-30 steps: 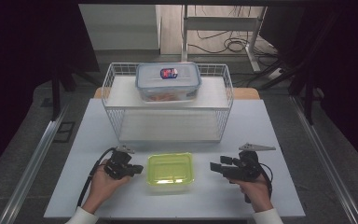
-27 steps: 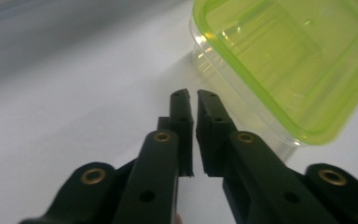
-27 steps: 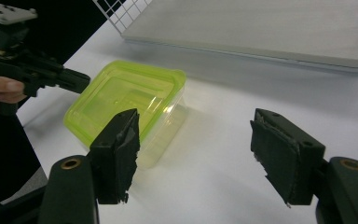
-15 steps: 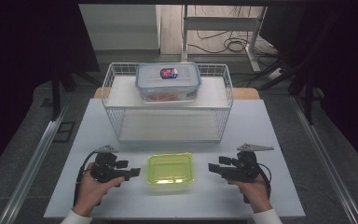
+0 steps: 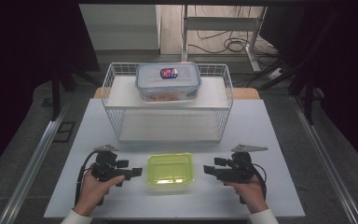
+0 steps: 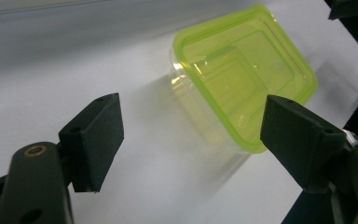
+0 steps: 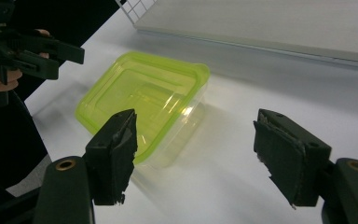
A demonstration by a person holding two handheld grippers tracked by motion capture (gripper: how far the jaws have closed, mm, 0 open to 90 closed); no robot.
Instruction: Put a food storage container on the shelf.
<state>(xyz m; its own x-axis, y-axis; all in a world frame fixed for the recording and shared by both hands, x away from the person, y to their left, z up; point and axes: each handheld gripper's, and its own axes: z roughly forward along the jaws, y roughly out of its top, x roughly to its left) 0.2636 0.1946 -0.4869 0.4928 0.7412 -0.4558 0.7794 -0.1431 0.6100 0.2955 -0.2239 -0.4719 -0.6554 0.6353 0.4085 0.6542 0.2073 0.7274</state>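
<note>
Left gripper view: green-lidded box (image 6: 242, 74) corner behind fingers (image 6: 303, 135)

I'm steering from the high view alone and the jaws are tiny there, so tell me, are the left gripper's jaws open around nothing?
Observer: Yes. The left gripper has just been opening; its jaws stand wide with only bare table between them, short of the green-lidded container.
Operator: And the right one?
Observer: The right gripper is open too, nothing between its pads; the container lies ahead, toward its left jaw.
Operator: Anything inside that container?
Observer: Through the clear wall and lid it looks empty.
</note>
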